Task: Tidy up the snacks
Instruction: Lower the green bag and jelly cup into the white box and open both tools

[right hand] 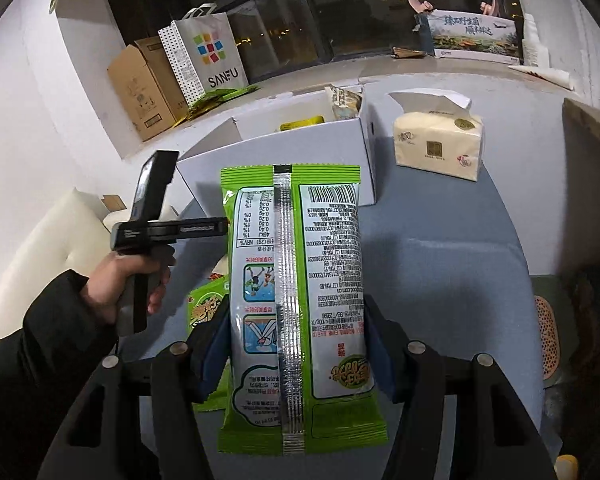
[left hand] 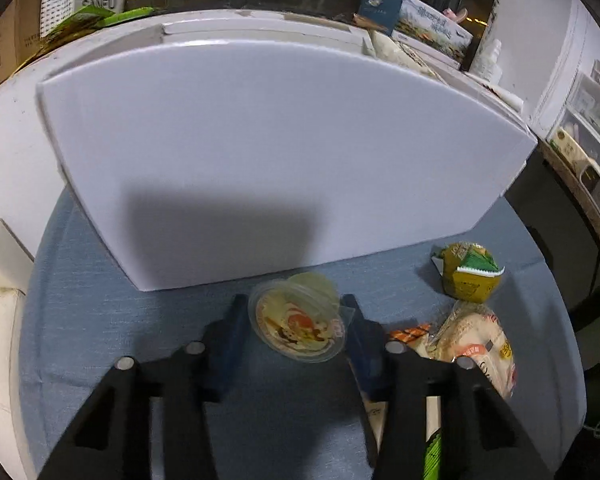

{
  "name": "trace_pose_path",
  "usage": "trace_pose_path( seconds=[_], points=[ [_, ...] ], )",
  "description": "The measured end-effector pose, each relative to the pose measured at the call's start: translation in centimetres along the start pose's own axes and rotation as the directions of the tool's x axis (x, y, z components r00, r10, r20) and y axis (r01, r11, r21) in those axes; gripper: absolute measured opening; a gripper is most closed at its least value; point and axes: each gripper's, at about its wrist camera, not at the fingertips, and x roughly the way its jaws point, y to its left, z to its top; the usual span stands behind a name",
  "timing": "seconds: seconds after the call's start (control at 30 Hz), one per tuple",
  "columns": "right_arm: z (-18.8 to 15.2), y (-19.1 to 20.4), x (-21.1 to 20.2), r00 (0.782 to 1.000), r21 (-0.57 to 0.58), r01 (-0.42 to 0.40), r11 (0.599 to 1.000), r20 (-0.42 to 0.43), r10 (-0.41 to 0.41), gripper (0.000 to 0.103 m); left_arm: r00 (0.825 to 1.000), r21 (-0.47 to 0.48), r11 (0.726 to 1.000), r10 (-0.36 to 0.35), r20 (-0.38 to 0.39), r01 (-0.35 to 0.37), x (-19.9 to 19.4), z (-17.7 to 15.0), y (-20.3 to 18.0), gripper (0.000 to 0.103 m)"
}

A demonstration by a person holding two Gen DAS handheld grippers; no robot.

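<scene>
Right gripper (right hand: 298, 344) was clamped on a green snack bag (right hand: 296, 304), its blue pads pressing the bag's two long sides. The bag stood upright with its back showing: glossy film, a crinkled silver seam down the middle, white panels of fine print, a barcode near the top and serrated ends. It hung above the blue cloth table (right hand: 440, 248), in front of a white cardboard box (right hand: 276, 160) whose open top showed a yellow packet inside. A second green packet (right hand: 206, 312) lay flat on the table just left of the held bag.

Left gripper (left hand: 296, 322) was spread wide over the table, its fingers either side of a round clear plastic cup (left hand: 298, 326) with a printed foil lid; the right pad looked to touch the rim, the left stood apart. The cup lay tilted just before the box's smooth white wall (left hand: 280, 152). Near the table's right edge sat a crumpled yellow packet (left hand: 468, 274) and a clear bag of pale biscuits (left hand: 478, 344).
</scene>
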Motion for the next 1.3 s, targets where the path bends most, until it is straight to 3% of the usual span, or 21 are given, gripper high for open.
trace_pose_path(
  seconds=[0.2,0.37,0.6,0.73,0.87,1.03,1.2,1.23,1.27,1.3],
  points=[
    [-0.1,0.1,0.6,1.000,0.000,-0.013,1.000,-0.004,0.013,0.064,0.995,-0.025,0.999,-0.043,0.093,0.046,-4.0,-1.2,1.0,0.049],
    [0.4,1.1,1.4,0.999,-0.019,-0.045,0.999,-0.012,0.045,0.064,0.981,0.038,0.997,-0.075,0.182,0.069,-9.7,-1.3,0.1,0.049],
    [6.1,2.9,2.7,0.993,-0.029,-0.106,0.994,0.053,0.107,0.064,0.934,0.102,0.993,-0.095,0.343,0.064,-16.4,4.4,-0.5,0.049],
    [12.3,3.5,3.8,0.984,-0.003,-0.125,0.992,0.125,0.124,0.064,0.925,0.118,0.992,-0.084,0.371,0.043,-16.4,9.1,-0.3,0.049],
    [18.5,3.7,6.3,0.981,0.039,-0.128,0.991,0.154,0.120,0.064,0.934,0.095,0.995,-0.065,0.350,0.034,-13.7,13.4,0.6,0.049],
    [23.8,3.7,11.9,0.993,0.044,-0.061,0.997,0.104,0.056,0.064,0.957,0.072,0.997,-0.038,0.286,0.018,-9.3,16.7,2.0,0.049],
    [26.0,2.5,16.5,0.999,0.061,-0.014,0.998,0.043,0.011,0.064,0.970,0.082,0.996,0.008,0.244,-0.029,-6.5,17.6,2.8,0.050],
    [26.4,2.4,17.4,1.000,0.058,-0.006,0.998,0.028,0.004,0.065,0.973,0.083,0.996,0.008,0.231,-0.028,-6.0,17.8,3.1,0.051],
    [26.6,2.3,17.8,1.000,0.056,0.005,0.998,0.024,-0.006,0.069,0.974,0.077,0.996,0.016,0.226,-0.034,-5.8,17.7,3.3,0.069],
    [26.7,2.2,18.1,1.000,0.056,0.012,0.998,0.023,-0.013,0.073,0.975,0.070,0.996,0.033,0.220,-0.050,-5.5,17.6,3.5,0.096]
  ],
)
